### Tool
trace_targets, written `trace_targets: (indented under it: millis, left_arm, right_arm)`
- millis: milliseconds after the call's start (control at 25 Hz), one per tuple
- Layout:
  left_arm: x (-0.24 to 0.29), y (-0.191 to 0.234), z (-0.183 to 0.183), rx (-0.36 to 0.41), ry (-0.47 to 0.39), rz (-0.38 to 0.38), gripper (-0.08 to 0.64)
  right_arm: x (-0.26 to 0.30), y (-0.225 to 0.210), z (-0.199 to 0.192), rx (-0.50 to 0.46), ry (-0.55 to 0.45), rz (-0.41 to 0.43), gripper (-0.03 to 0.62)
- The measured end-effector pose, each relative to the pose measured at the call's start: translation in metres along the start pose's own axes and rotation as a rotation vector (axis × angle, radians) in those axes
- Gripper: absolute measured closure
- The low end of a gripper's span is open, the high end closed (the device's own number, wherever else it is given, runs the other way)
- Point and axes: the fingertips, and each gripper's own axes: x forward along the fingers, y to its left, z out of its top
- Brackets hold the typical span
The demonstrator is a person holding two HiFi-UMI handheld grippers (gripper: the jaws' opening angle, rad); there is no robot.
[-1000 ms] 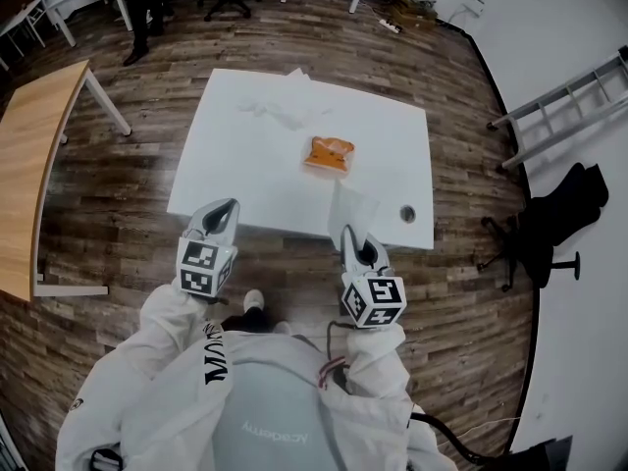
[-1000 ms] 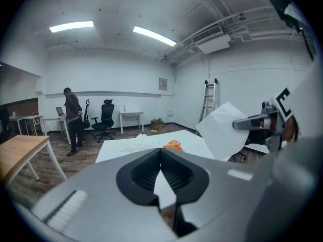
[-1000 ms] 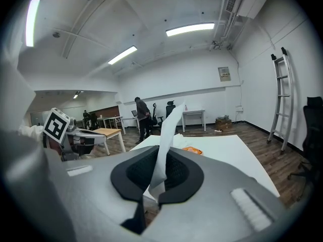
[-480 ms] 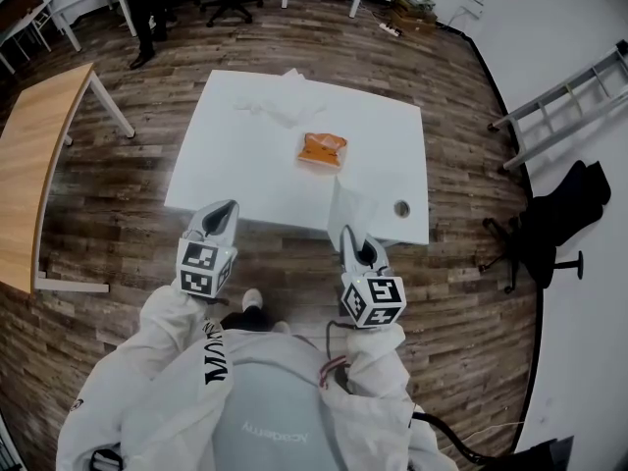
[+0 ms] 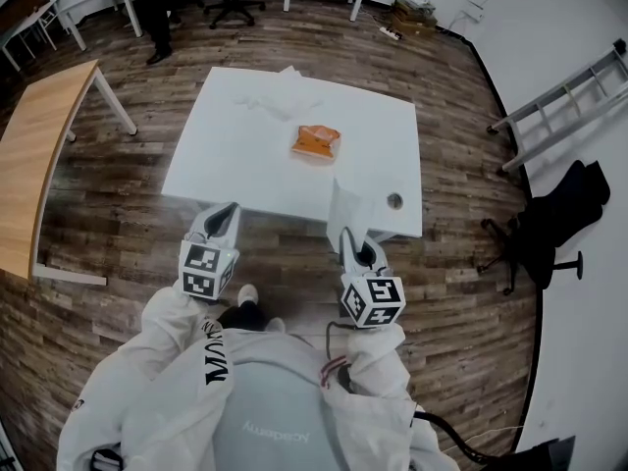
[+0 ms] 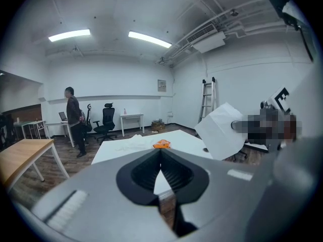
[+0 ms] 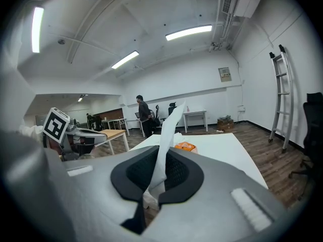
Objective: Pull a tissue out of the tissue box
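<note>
A person in a white suit stood back from a white counter (image 5: 235, 155), a handheld gripper in each hand. The right gripper (image 5: 349, 237) had its fingers clamped on a white tissue (image 5: 345, 204), which stood up from them like a small sail. The left gripper (image 5: 227, 210) had its fingers together with nothing between them. The orange tissue box (image 5: 316, 141) lay near the middle of the counter, well apart from the held tissue. Crumpled loose tissues (image 5: 280, 101) lay near the counter's far edge.

The tissue looked fully free of the box, so the pull seemed done. What likely remained was carrying it: keeping the clamp firm and the sheet clear of the counter's edge should stop it slipping or snagging.

Both forearms reached forward from the body, side by side and apart. Each gripper pointed ahead and slightly down towards the counter's near edge, its marker cube facing up.
</note>
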Motion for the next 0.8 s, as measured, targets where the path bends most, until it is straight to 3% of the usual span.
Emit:
trace_targets:
  millis: [800]
  left_arm:
    - [-0.019, -0.032, -0.017, 0.016, 0.034, -0.009, 0.560]
  right_arm:
    - [-0.029, -0.004, -0.024, 0.037, 0.011, 0.002, 0.588]
